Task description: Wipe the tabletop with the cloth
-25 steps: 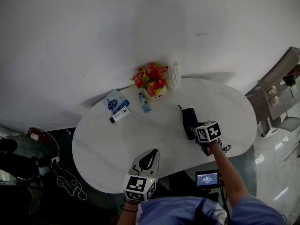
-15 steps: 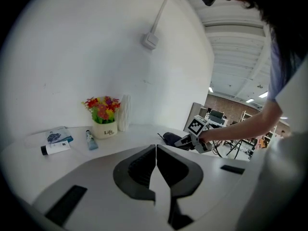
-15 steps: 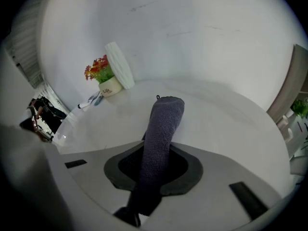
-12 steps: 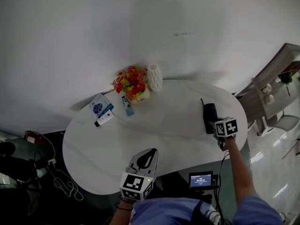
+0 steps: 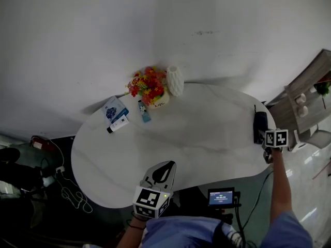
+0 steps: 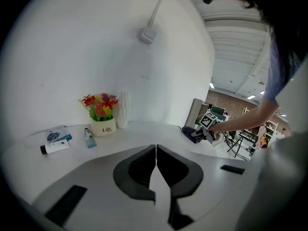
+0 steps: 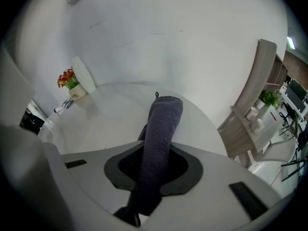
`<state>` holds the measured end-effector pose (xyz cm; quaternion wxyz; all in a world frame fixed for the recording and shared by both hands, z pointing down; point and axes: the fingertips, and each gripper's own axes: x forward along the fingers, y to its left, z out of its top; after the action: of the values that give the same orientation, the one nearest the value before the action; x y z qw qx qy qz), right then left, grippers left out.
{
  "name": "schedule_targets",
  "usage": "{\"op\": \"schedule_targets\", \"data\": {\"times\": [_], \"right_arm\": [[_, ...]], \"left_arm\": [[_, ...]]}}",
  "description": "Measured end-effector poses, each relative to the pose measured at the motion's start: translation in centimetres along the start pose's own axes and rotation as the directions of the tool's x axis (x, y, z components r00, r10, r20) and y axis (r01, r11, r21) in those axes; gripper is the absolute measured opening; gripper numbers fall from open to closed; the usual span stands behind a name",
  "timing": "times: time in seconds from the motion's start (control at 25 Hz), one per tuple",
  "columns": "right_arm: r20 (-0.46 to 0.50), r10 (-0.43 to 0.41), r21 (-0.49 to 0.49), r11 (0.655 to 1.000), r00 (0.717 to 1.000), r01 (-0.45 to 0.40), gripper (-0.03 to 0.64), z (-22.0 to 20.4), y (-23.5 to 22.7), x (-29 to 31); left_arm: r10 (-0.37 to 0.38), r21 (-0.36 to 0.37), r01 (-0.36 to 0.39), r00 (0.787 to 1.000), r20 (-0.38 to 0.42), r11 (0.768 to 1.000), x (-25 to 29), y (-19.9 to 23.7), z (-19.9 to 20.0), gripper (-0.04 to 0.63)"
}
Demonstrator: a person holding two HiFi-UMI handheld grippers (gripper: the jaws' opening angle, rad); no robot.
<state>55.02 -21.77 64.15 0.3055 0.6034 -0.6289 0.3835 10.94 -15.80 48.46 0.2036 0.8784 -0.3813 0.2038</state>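
While my right gripper (image 7: 154, 166) is clamped on the dark grey cloth (image 7: 162, 124), I read the job as under way and not finished. The cloth runs forward out of the jaws as a long fold, and its far end appears to rest on the white surface (image 5: 199, 136) at the far right end, close to the rim. My left gripper (image 6: 155, 163) has its jaws pressed together with nothing between them. It hangs at the near edge of the surface, taking no part in the wiping.

The surface shows no streaks, damp patches or dirt in any view, so I cannot tell which stretches have been covered. My guess is that the right end is being dealt with now, and the broad middle and left remain. At the back left stand a pot of red and yellow flowers (image 5: 150, 88) and a white ribbed vase (image 5: 175, 80). A small blue tube (image 5: 144, 111), a blue packet (image 5: 114, 108) and a white tube (image 5: 118, 124) lie just in front of them. I would have to wipe around that corner or clear it
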Motion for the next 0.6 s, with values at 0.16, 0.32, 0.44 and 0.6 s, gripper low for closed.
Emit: {"op": "schedule_targets", "data": {"times": [0.16, 0.32, 0.44, 0.6], "right_arm": [[0.002, -0.033, 0.014, 0.999, 0.999, 0.033, 0.072, -0.2, -2.7, -0.5], [0.009, -0.074, 0.026, 0.997, 0.997, 0.074, 0.072, 0.0, -3.5, -1.2], [0.037, -0.049, 0.021, 0.999, 0.998, 0.048, 0.072, 0.7, -1.3, -2.2], [0.065, 0.009, -0.010, 1.000, 0.998, -0.008, 0.072, 1.5, 3.9, -3.6]], "left_arm": [[0.021, -0.015, -0.021, 1.000, -0.004, 1.000, -0.7, 0.6, -0.6, 0.017], [0.050, -0.032, -0.051, 0.999, -0.007, 0.998, -1.7, 1.7, -1.7, 0.017], [0.072, -0.050, -0.072, 0.997, 0.005, 0.996, -2.9, 2.8, -2.1, 0.017], [0.098, -0.075, -0.096, 0.995, 0.027, 0.993, -4.9, 4.5, -2.7, 0.017]]}}
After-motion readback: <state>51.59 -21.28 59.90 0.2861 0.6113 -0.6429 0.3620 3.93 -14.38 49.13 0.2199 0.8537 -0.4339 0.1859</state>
